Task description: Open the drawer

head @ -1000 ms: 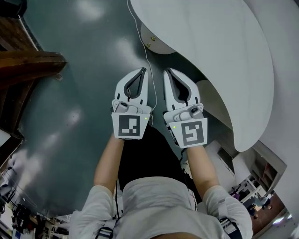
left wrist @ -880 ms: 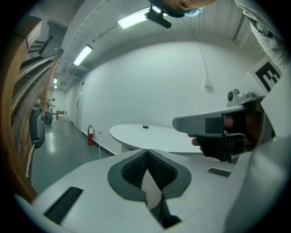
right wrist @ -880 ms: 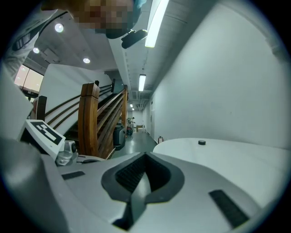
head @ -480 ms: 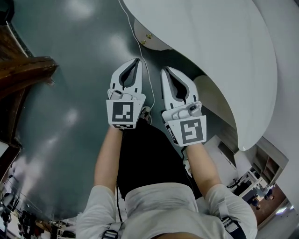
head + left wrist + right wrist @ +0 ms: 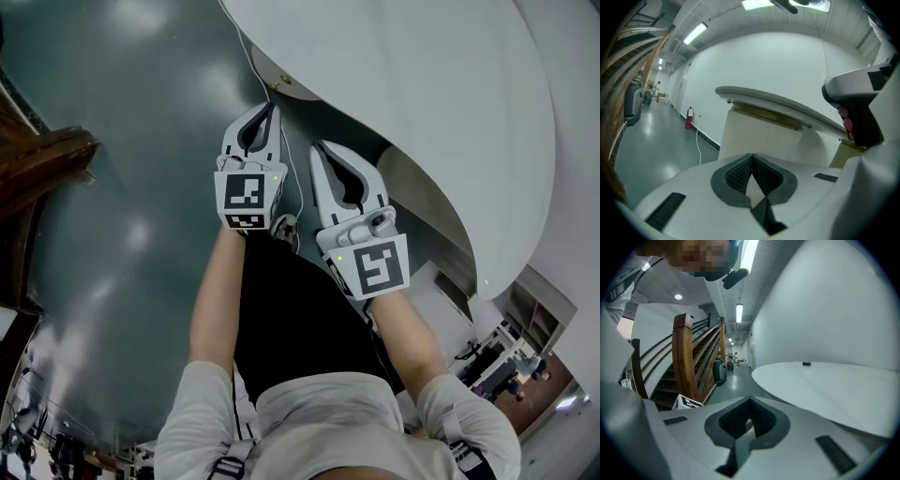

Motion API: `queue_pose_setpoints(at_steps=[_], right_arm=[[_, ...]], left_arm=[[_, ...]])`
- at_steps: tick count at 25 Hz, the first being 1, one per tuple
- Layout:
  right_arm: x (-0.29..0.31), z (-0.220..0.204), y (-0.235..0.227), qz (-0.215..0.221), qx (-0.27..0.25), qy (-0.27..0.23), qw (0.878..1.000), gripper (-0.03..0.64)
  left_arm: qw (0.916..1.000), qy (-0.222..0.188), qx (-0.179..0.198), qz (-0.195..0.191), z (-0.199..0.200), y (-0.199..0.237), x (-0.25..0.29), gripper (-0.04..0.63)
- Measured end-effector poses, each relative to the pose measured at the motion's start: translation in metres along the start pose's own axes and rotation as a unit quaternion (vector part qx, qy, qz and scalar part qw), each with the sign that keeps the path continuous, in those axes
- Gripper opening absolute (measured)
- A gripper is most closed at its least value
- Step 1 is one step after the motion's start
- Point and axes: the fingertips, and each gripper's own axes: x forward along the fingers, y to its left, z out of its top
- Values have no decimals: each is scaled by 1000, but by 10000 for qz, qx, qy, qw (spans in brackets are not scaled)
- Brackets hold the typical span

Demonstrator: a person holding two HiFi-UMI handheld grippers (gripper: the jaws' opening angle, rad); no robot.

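Sitting under the rounded white desk [image 5: 422, 84] is a ribbed white pedestal [image 5: 759, 136], square in the left gripper view, but the drawer itself I cannot pick out in any view. Left tongs [image 5: 269, 112] are clenched, pads pressed together with nothing between them, tips near the desk's curved edge and above the floor [image 5: 122, 187]. Right tongs [image 5: 320, 150] are clenched and empty too, just beside the left pair and a little further back. Both are held out on bare forearms, marker cubes facing up. On the desk top, well away, sits a small dark knob-like thing [image 5: 806, 363]. A white cable [image 5: 698, 147] trails over the glossy floor by the pedestal. Further off, a red fire extinguisher [image 5: 687, 120] stands against the wall, and a wooden staircase [image 5: 691, 366] rises on the person's left.
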Motion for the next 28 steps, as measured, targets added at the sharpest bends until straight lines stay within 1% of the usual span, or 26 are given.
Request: queue_pose_setpoints(at_steps=[8, 12, 14, 16, 17, 18, 19, 20, 21, 23, 26, 28], right_arm=[[14, -12, -6, -70, 110, 126, 9998, 12], [19, -15, -7, -24, 52, 177, 9998, 12], [20, -17, -6, -5, 29, 196, 9998, 12], [21, -18, -5, 14, 40, 200, 9998, 13], [21, -18, -4, 22, 51, 196, 9998, 12], [22, -17, -4, 29, 60, 188, 9998, 12], [22, -17, -4, 35, 63, 178, 9998, 12], [22, -16, -3, 41, 62, 170, 9998, 12], [21, -16, -4, 47, 60, 165, 9998, 12], [20, -16, -5, 53, 54, 173, 9998, 13], [19, -16, -8, 58, 23, 180, 9998, 12], [20, -14, -9, 64, -17, 167, 9998, 12]], left_arm=[[9988, 59, -384, -310, -22, 8, 34, 8], [9936, 313, -829, -700, -42, 7, 50, 8], [9910, 314, -1024, -807, -44, 6, 54, 9], [9896, 240, -1162, -817, -41, 7, 56, 11], [9888, 220, -1220, -832, -40, 7, 58, 18], [9877, 219, -1281, -867, -39, 6, 60, 51], [9863, 227, -1352, -916, -39, 5, 63, 102], [9847, 223, -1431, -972, -39, 4, 64, 135], [9829, 195, -1516, -1029, -38, 3, 66, 153], [9790, 80, -1707, -1107, -34, 2, 67, 164], [9736, -52, -1992, -1112, -28, 4, 70, 166], [9725, -49, -2059, -1088, -28, 7, 73, 164]])
